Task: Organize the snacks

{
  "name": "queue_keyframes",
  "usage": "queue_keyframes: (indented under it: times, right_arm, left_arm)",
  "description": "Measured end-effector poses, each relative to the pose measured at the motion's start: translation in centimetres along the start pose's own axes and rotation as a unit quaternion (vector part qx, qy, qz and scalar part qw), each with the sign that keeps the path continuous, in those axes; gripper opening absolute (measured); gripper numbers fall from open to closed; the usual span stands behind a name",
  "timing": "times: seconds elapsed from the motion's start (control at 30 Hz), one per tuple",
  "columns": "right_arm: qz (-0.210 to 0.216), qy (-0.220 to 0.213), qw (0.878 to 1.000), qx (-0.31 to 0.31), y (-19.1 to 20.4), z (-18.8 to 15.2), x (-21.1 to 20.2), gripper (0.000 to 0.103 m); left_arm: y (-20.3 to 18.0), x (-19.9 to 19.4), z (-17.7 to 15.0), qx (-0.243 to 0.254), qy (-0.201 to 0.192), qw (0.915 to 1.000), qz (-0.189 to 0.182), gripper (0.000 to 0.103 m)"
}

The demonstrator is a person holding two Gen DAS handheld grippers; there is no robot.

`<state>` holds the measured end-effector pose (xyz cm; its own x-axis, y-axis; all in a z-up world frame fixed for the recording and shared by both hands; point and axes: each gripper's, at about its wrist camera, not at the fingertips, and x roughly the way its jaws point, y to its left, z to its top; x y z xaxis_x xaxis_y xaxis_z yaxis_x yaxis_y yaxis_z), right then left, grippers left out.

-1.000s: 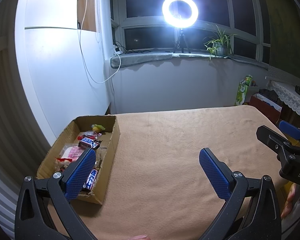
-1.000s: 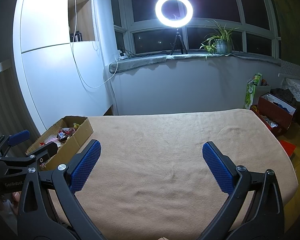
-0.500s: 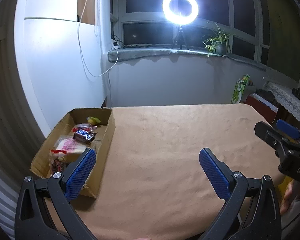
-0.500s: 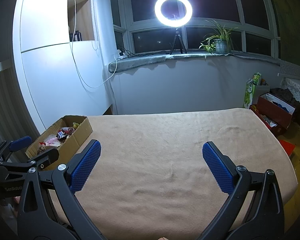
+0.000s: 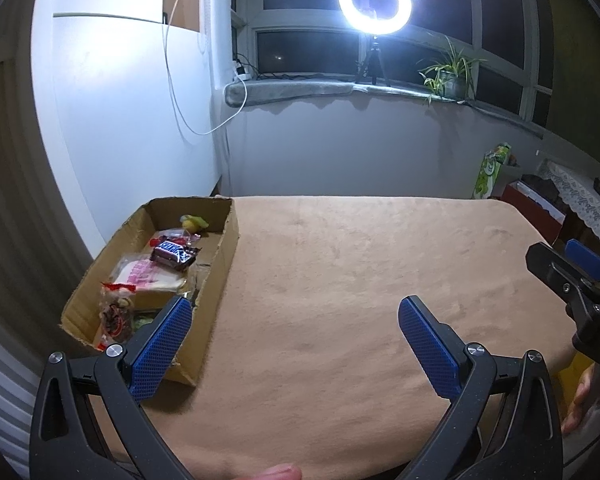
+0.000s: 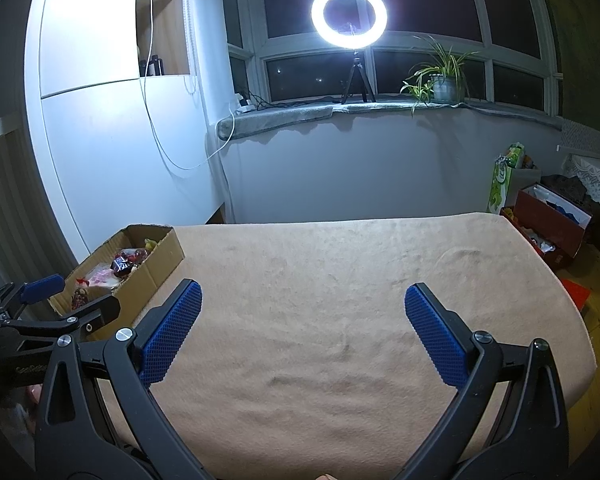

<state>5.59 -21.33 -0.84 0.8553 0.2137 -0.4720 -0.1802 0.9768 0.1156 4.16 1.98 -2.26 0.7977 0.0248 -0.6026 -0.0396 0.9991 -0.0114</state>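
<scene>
1. Left tongs [image 5: 294,344]: spread wide, nothing between the pads, hovering over the near edge of the counter [image 5: 360,280]. The left pad overlaps the near right corner of the box [image 5: 220,268] in view.
2. Right tongs [image 6: 300,332]: also spread and empty, well right of the box, over bare cloth.
3. The cloth right of the box is bare in both views, so no loose snacks are left there. Judgement: the task is near done, or the next step is sorting inside the box.
4. Snacks sit inside the box, at the counter's left edge. Near end: red-and-white bag [image 5: 116,312]. Middle: pink pack [image 5: 148,276] with the dark bar [image 5: 172,254] lying on its far end. Far end: small yellow-green piece [image 5: 194,222].
5. If sorting: use the left tongs, as they are closest. Come in from above the box, not across its right wall, or the pad will catch the cardboard.
6. Take the bar first. It is on top and rigid; grip across its short width.
7. The bags are soft, so pinch them at a seam and close gently.
8. Keep the right tongs clear of the box unless it slides on the cloth; then brace its right wall.
</scene>
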Motion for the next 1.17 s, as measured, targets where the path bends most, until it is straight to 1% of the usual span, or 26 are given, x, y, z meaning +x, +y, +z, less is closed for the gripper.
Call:
queue_keyframes:
  times: [0.57,0.93,0.97,1.03,1.17]
  right_arm:
    - [0.001,0.001,1.000,-0.002,0.10,-0.22,0.17,0.103]
    - [0.000,0.003,1.000,-0.001,0.26,-0.22,0.11,0.103]
    - [0.001,0.004,1.000,-0.002,0.21,-0.28,0.10,0.103]
    - [0.002,0.005,1.000,-0.003,0.14,-0.40,0.06,0.103]
    - [0.002,0.007,1.000,-0.003,0.05,-0.53,0.00,0.103]
  left_arm:
    - [-0.17,-0.04,0.08,0.014,-0.007,0.9999,0.008,0.103]
    - [-0.06,-0.10,0.07,0.011,-0.005,0.9999,0.006,0.103]
    - [0.03,-0.14,0.05,0.010,-0.007,0.9999,0.006,0.103]
    - [0.26,-0.37,0.01,0.004,-0.014,0.9997,0.020,0.103]
    - [0.56,-0.38,0.00,0.006,-0.017,0.9996,0.024,0.103]
